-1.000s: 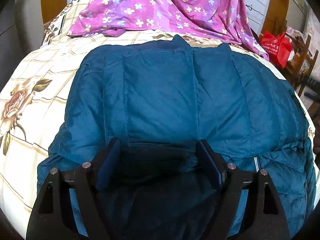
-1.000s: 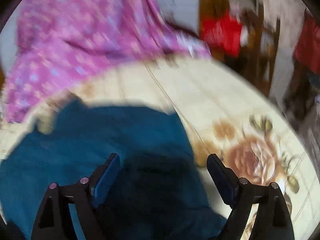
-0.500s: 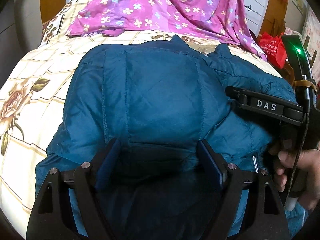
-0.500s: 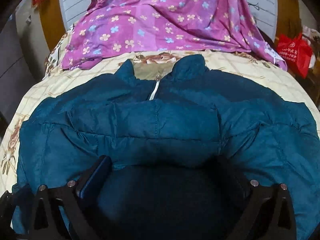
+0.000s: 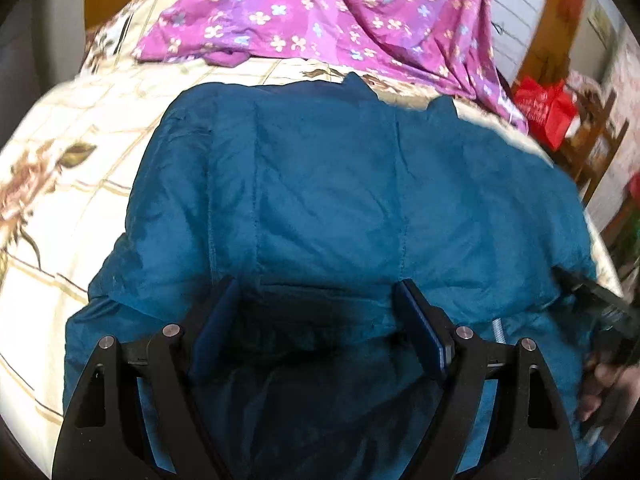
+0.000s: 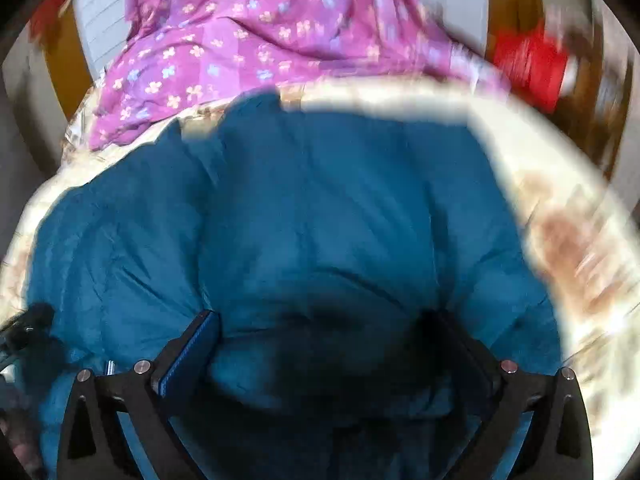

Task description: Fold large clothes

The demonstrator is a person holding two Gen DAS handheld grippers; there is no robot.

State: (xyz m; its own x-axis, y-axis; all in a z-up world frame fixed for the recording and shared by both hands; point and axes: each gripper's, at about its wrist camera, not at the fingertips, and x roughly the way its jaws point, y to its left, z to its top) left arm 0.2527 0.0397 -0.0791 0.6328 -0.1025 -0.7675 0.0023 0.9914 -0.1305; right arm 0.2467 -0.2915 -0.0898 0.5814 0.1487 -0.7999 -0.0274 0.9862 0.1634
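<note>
A teal padded jacket lies on the floral bedsheet, folded over itself, collar toward the far side. It also fills the right wrist view, which is blurred. My left gripper is open, low over the jacket's near edge, with jacket fabric between its fingers. My right gripper is open over the jacket's near right part; its right finger is dark and hard to see. The right gripper also shows at the left wrist view's right edge, with the hand holding it.
A purple flowered cloth lies across the far end of the bed. A red bag and a wooden chair stand off the bed's right side. Bare sheet shows left of the jacket.
The right gripper has swung back from over the jacket's middle to its right side. The jacket's right part now lies flatter. The left gripper has hardly moved.
</note>
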